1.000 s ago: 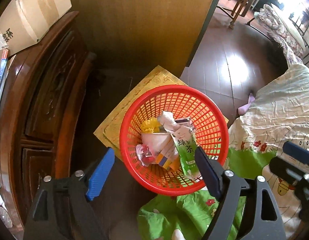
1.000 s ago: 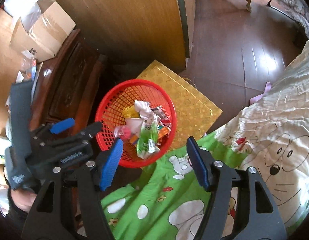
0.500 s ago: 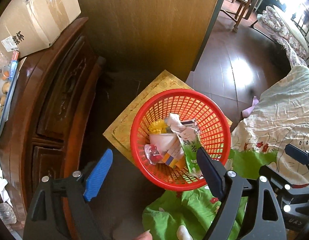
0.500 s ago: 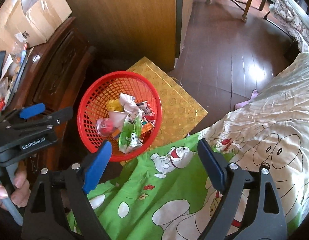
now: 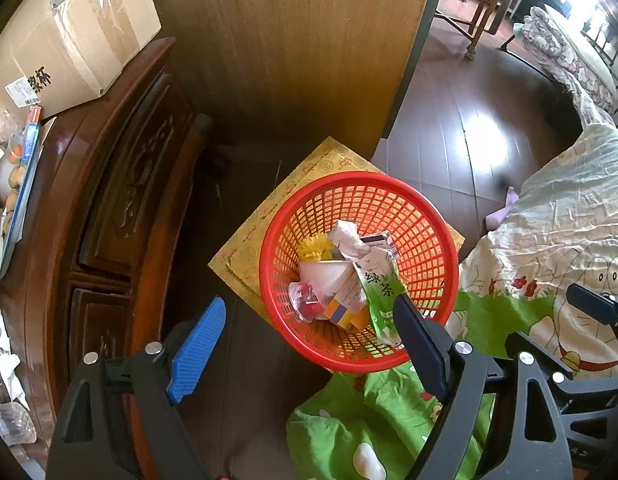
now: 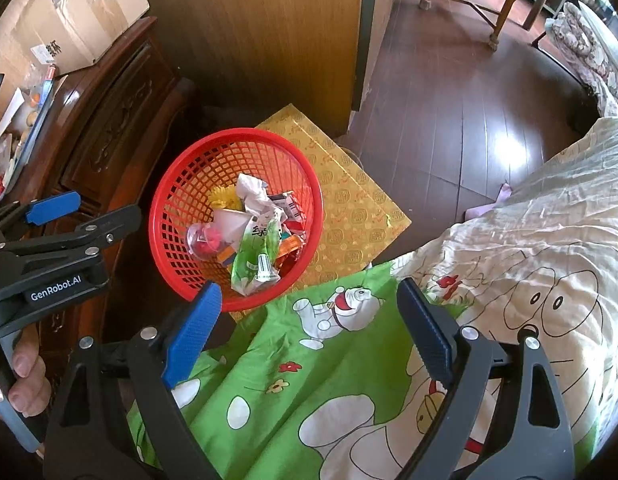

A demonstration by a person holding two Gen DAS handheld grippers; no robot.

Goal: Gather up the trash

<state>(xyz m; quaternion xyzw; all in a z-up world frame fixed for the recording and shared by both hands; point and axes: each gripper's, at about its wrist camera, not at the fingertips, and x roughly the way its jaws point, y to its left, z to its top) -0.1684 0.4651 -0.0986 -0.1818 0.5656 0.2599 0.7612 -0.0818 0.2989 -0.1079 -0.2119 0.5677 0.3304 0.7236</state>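
Note:
A red mesh basket (image 5: pixel 425 216) (image 6: pixel 189 184) stands on a gold box (image 5: pixel 249 252) on the floor. In it lie a green tea carton (image 5: pixel 383 292) (image 6: pixel 251 252), crumpled white paper (image 5: pixel 347 240), a paper cup (image 5: pixel 323 276), a yellow piece (image 5: pixel 313 250) and a clear wrapper with something red (image 6: pixel 205 238). My left gripper (image 5: pixel 307 304) hangs open above the basket's near side, holding nothing. My right gripper (image 6: pixel 309 290) is open and empty over the green cartoon bedsheet (image 6: pixel 309 380), just right of the basket. A hand (image 6: pixel 21 380) holds the left gripper (image 6: pixel 81 216).
A dark carved wooden cabinet (image 5: pixel 109 200) stands left of the basket, with a cardboard box (image 5: pixel 69 48) and clutter on top. A wood panel wall (image 5: pixel 289 40) is behind. The bed with a cream quilt (image 6: pixel 529 240) fills the right. Beyond lies dark plank floor (image 5: pixel 449 140).
The right gripper's jaws have spread wider, with nothing between them. In the right wrist view the basket and the left gripper have slid left. The trash lies as before.

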